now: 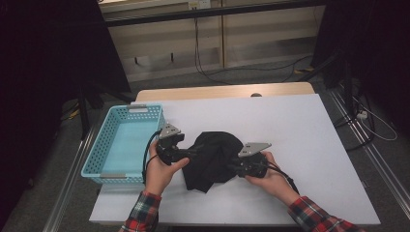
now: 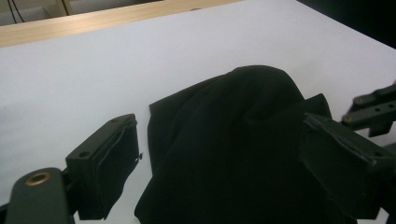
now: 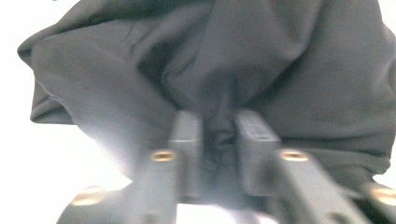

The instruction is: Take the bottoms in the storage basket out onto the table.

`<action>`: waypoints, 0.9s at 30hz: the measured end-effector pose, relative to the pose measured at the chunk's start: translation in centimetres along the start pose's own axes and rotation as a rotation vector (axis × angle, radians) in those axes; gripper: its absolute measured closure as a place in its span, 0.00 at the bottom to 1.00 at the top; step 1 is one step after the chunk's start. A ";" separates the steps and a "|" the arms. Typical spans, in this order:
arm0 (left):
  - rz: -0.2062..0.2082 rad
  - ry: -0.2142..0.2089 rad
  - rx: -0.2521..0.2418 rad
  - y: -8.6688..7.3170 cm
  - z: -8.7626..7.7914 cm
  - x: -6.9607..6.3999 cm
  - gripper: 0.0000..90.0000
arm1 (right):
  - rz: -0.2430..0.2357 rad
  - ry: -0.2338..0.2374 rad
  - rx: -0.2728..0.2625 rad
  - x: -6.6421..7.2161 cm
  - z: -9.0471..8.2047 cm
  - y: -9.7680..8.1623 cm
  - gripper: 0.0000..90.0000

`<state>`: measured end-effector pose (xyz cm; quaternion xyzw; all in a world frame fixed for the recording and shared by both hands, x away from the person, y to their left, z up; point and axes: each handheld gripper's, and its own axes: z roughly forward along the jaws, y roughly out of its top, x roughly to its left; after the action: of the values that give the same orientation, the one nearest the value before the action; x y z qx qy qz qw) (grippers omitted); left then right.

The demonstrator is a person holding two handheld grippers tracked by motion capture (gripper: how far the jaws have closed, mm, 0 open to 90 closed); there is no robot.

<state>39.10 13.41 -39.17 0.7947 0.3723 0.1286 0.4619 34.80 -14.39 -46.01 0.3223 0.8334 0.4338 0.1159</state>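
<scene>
A crumpled black cloth (image 1: 212,154) lies on the white table (image 1: 300,130), near its front middle. My left gripper (image 1: 191,154) reaches the cloth's left edge; in the left gripper view it (image 2: 219,126) stands open, jaws wide, with the cloth (image 2: 243,154) bunched between them and a gap at the left pad. My right gripper (image 1: 231,166) comes in from the right. In the right gripper view it (image 3: 218,126) is shut, pinching a fold of the cloth (image 3: 210,60). The right gripper (image 2: 373,109) also shows at the right edge of the left gripper view.
A light blue perforated basket (image 1: 96,145) stands with nothing in it at the table's left edge, close to my left hand. A wooden strip (image 1: 217,91) runs along the far edge of the table. Bare white surface stretches to the right and behind the cloth.
</scene>
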 end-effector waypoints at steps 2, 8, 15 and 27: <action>0.004 0.001 0.005 -0.1 0.0 0.0 0.14 | 0.002 0.009 -0.001 -0.3 -0.2 -0.1 0.96; 0.007 -0.002 0.006 -0.2 0.1 0.1 0.14 | 0.074 -0.007 -0.107 -1.6 -2.9 0.4 0.97; 0.022 -0.015 0.007 -0.2 0.2 -0.1 0.14 | 0.123 -0.034 -0.173 -3.1 -5.2 0.1 0.98; 0.026 -0.033 0.014 -0.5 0.4 -0.3 0.14 | 0.119 -0.048 -0.190 -3.2 -5.7 0.1 0.98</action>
<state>38.86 13.10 -39.77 0.8047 0.3552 0.1188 0.4606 34.62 -20.06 -42.79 0.3689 0.7650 0.5090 0.1398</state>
